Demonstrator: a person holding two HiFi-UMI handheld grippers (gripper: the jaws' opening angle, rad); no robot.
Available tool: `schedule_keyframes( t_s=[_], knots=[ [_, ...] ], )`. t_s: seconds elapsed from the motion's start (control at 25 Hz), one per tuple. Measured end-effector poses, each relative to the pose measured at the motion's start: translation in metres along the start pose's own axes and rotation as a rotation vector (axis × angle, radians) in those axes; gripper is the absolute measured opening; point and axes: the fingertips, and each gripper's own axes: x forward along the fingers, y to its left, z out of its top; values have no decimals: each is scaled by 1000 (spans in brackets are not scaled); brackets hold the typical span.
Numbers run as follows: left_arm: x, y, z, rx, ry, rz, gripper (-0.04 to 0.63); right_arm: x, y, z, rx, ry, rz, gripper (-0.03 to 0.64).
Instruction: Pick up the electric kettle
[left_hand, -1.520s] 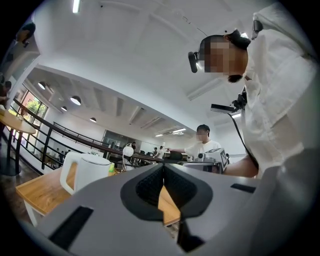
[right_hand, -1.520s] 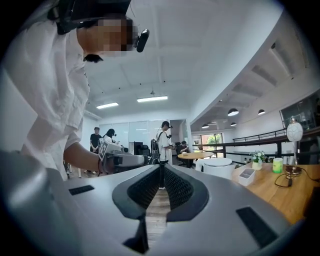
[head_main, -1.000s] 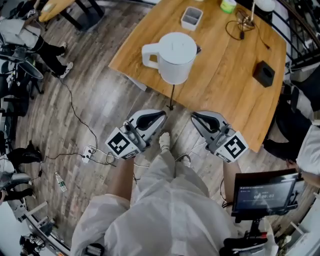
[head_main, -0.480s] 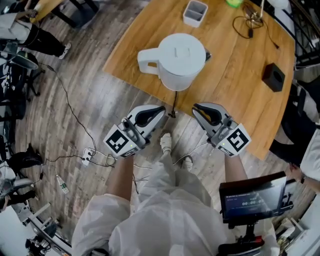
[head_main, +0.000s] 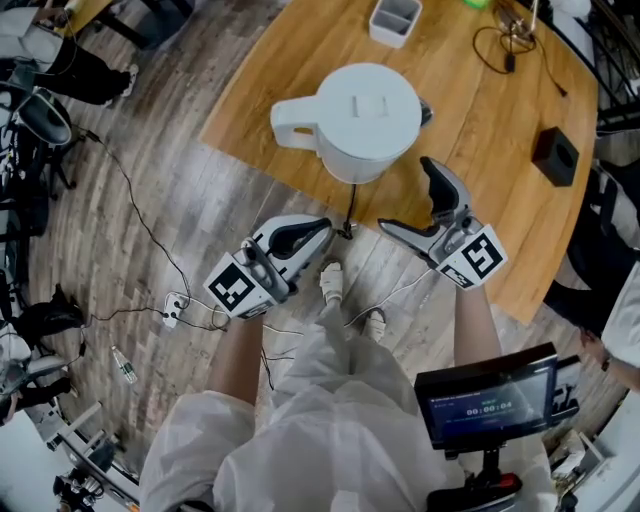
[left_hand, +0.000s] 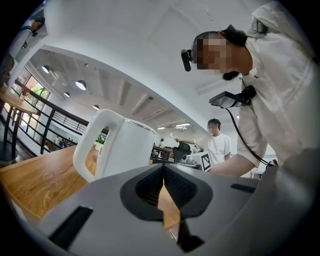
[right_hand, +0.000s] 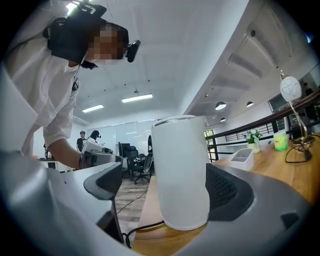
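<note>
Left gripper (head_main: 318, 230): fingers pressed together, nothing in them. It hangs over the floor just off the near edge of the wooden surface (head_main: 500, 130).

One electric kettle (head_main: 368, 115), white, lid on. It stands upright on the surface close to that edge, with its handle (head_main: 290, 112) toward the left. One cord (head_main: 350, 205) drops from its base to the floor.

Right gripper (head_main: 408, 198): fingers opening, already wide apart. In its own view I see the kettle body ahead between them, untouched.

Further back I count one white tray (head_main: 396, 20), and at the far right one black box (head_main: 556, 157).
</note>
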Motion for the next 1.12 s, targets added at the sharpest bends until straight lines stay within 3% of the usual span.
schedule_keyframes(
  t_s=[0.44, 0.6, 1.12],
  knots=[
    [-1, 13, -7, -18, 13, 0, 8, 25, -30, -10, 25, -47, -19, 538],
    [4, 15, 2, -17, -22, -7, 8, 34, -39, -13, 19, -49, -18, 555],
    [4, 35, -15, -10, 39, 2, 9, 72, -53, -21, -53, -26, 14, 569]
  ],
)
